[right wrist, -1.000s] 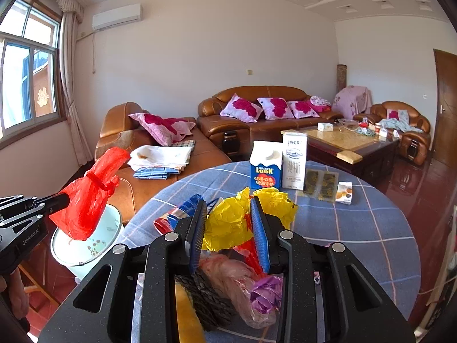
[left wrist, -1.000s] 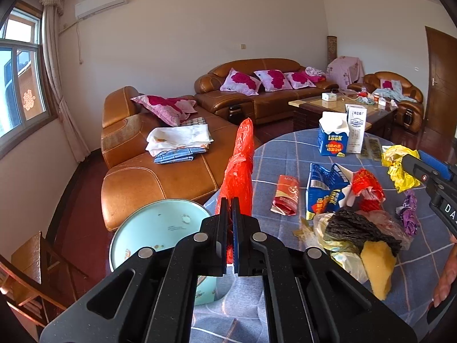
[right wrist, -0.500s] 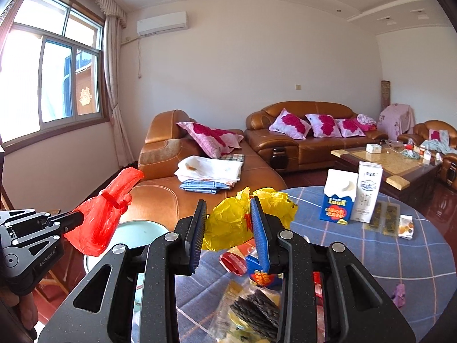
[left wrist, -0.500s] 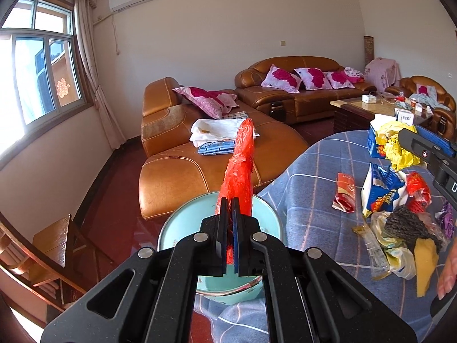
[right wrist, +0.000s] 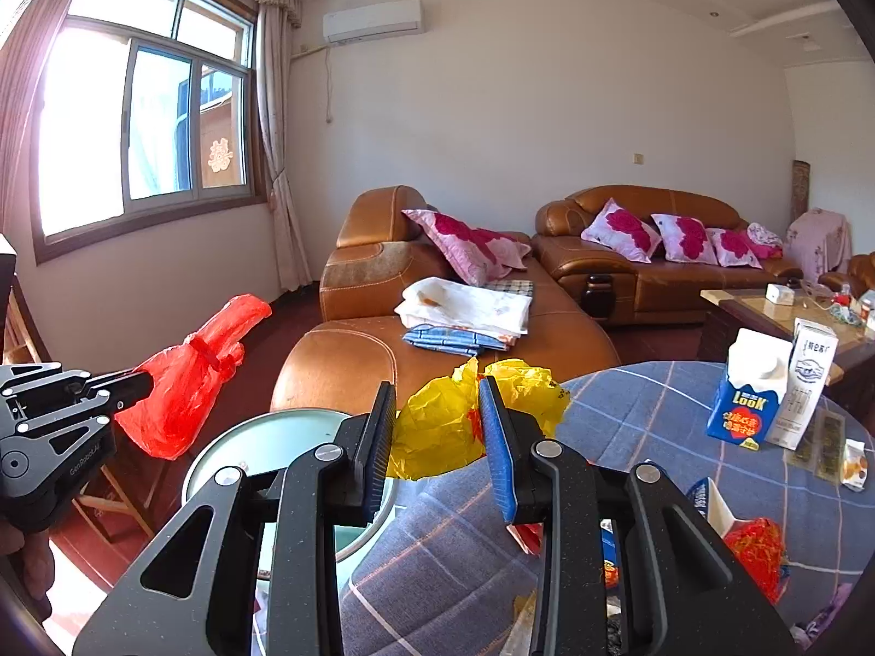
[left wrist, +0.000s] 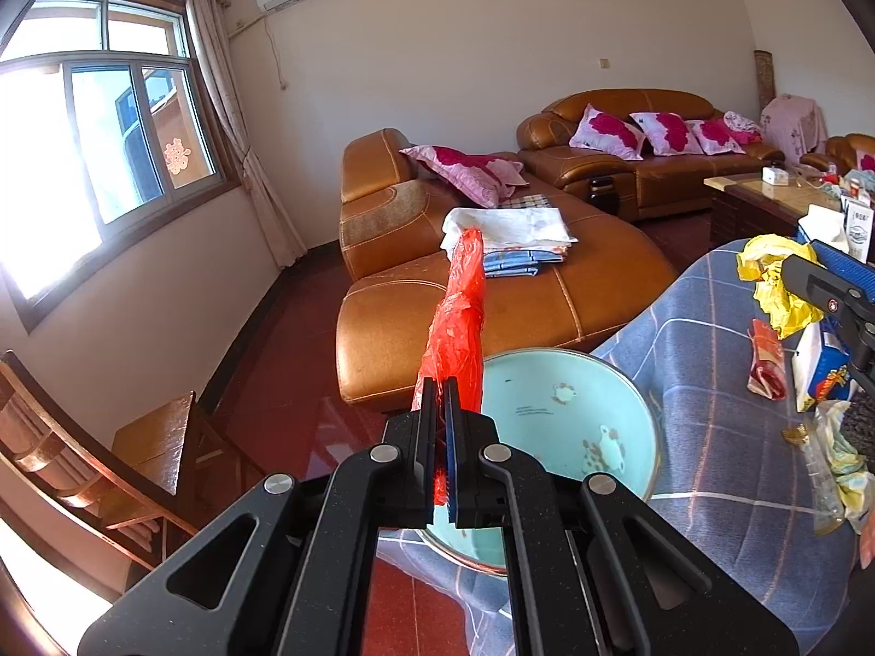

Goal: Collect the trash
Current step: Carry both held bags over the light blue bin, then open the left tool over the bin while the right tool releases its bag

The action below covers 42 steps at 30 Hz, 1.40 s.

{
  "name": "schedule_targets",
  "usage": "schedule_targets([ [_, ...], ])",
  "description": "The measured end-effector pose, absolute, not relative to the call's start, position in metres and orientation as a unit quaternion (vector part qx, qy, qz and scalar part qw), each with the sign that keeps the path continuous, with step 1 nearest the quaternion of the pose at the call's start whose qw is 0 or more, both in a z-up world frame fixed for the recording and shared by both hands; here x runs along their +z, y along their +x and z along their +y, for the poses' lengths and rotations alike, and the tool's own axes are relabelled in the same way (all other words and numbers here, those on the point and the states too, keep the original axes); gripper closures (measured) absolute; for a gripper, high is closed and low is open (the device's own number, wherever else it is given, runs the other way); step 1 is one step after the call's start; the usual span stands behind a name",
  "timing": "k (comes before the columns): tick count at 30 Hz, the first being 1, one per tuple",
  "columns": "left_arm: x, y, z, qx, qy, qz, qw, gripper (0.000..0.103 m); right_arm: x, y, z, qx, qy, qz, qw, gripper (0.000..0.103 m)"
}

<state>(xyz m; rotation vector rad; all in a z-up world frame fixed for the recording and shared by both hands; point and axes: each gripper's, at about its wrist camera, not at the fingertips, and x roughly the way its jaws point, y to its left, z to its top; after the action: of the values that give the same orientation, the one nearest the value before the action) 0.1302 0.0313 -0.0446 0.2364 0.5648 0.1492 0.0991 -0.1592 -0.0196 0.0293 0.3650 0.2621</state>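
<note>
Left wrist view: left gripper (left wrist: 442,382) clenched on a red plastic bag (left wrist: 458,322), held out over the pale blue basin (left wrist: 601,410) just off the edge of the desk (left wrist: 711,382), apparently so the bag can fall straight in once let go. Right wrist view: right gripper (right wrist: 437,432) grasping a crumpled yellow plastic bag (right wrist: 432,432) between its blue pads, lifted clear of the checked blue cloth and pointed toward the same basin, seemingly the collecting bin for the litter. Red bag hanging stiffly forward from the tightly pinched jaws, not yet inside the basin; yellow bag bulging out either side of the pads, so gripped by its middle rather than an edge. More trash waiting on the desk: a red wrapper (right wrist: 757,555), a blue snack packet partly hidden behind the right gripper, and a heap of plastic and dark netting at the right edge of the left wrist view. Two milk cartons (right wrist: 776,393) standing upright together near the far side, probably not yet judged trash. Brown leather sofa (left wrist: 492,295) with folded laundry behind, well apart from the work. Both loads likely near release, the red one first.
</note>
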Motion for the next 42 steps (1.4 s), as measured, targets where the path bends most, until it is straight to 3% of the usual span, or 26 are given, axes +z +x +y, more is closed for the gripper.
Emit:
schedule_targets([
  [29,-0.063,0.15,0.044,0.108,0.145,0.3,0.937,0.1,-0.035,0.13,-0.104,0.216,-0.044,0.214,0.951,0.071],
  [32,-0.063,0.151,0.044,0.101,0.142,0.3,0.938,0.094,-0.038,0.132,-0.098,0.231,-0.049,0.222,0.946,0.068],
  [33,-0.063,0.15,0.044,0.101,0.142,0.299,0.938,0.075,-0.039,0.132,-0.096,0.234,-0.051,0.219,0.946,0.057],
  [35,-0.062,0.149,0.043,0.104,0.141,0.293,0.94,0.056,-0.04,0.133,-0.095,0.236,-0.048,0.218,0.946,0.04],
  [42,-0.062,0.148,0.042,0.099,0.136,0.297,0.94,0.056,-0.038,0.134,-0.1,0.215,-0.04,0.222,0.95,0.04],
])
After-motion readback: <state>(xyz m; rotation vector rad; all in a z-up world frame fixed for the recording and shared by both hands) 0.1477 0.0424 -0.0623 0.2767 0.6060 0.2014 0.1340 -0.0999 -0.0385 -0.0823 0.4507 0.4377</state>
